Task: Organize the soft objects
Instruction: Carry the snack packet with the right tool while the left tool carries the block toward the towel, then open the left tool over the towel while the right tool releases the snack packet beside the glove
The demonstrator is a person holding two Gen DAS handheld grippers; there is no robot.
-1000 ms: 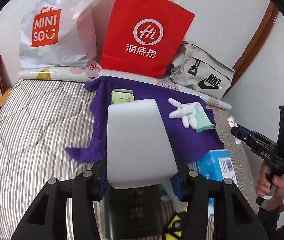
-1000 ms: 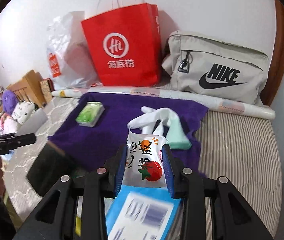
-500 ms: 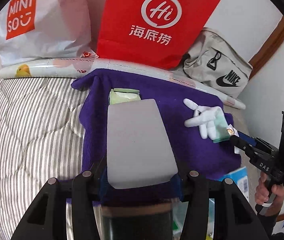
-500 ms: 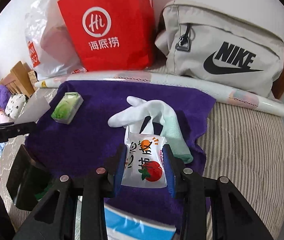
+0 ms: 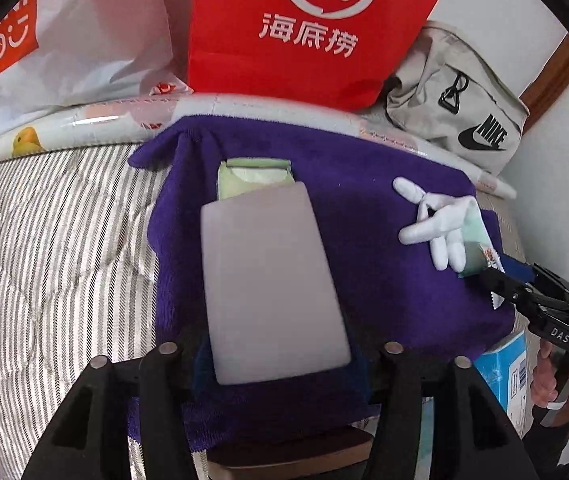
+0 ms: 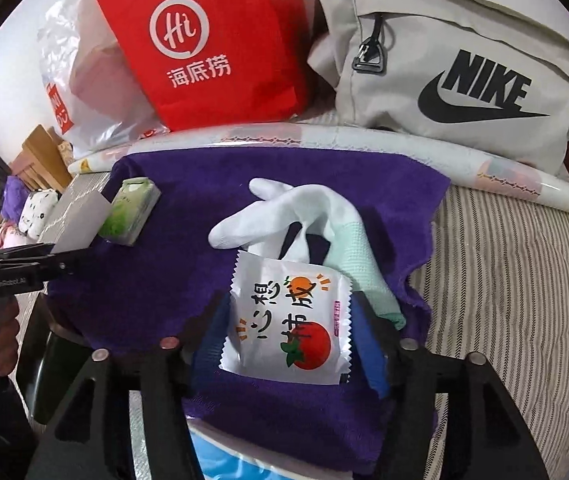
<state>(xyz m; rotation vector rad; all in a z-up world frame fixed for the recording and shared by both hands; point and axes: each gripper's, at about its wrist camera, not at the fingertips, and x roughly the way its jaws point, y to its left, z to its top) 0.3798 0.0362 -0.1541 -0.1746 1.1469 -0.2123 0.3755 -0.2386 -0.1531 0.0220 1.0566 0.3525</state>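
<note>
A purple towel (image 5: 364, 216) lies spread on the striped bed. On it are a green tissue pack (image 5: 254, 176) and a white glove with a mint cuff (image 5: 440, 224). My left gripper (image 5: 280, 356) is shut on a white sponge block (image 5: 268, 276), held over the towel just short of the tissue pack. My right gripper (image 6: 288, 336) is shut on a white snack packet with orange print (image 6: 288, 320), held over the towel right before the glove (image 6: 296, 216). The tissue pack (image 6: 130, 212) also shows in the right wrist view.
A red paper bag (image 5: 304, 28), a white Miniso plastic bag (image 5: 64, 40) and a beige Nike bag (image 6: 456, 64) stand against the wall behind a rolled mat (image 5: 84, 128). A blue box (image 5: 504, 368) lies at the towel's near right corner.
Both grippers have moved forward over the purple towel with their loads. The sponge block is now close to the tissue pack and the packet close to the glove.
</note>
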